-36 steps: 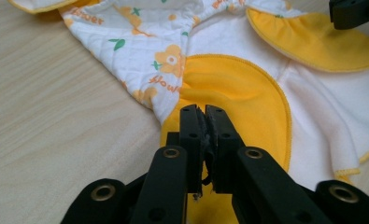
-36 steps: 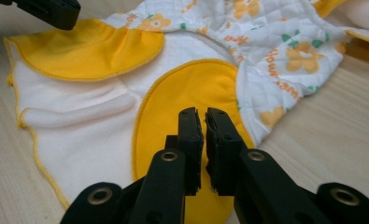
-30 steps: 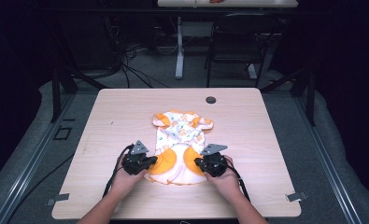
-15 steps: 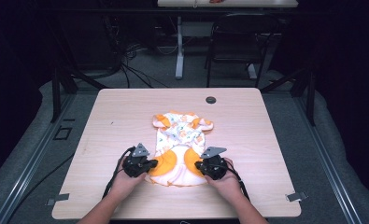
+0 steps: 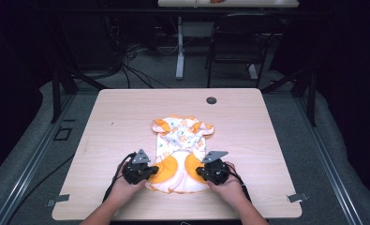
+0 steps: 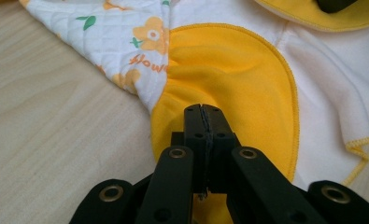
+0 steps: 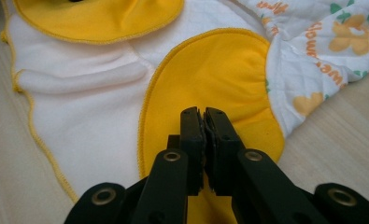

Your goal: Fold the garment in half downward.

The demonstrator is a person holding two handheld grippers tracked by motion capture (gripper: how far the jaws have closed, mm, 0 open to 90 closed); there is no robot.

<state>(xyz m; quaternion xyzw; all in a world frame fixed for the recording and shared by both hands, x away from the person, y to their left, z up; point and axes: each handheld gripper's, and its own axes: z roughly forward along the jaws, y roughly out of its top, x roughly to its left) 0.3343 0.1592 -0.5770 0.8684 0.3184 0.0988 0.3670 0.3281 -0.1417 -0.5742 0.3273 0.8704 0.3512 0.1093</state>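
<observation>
a small flowered baby garment lies flat near the front of the worktop. the left gripper has its jaws closed on one orange flap, the right gripper pinching the other.

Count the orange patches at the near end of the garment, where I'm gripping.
2. The left orange patch sits at the left gripper, whose jaws are closed on it; the right orange patch sits at the right gripper, likewise pinched. More may be hidden underneath.
</observation>
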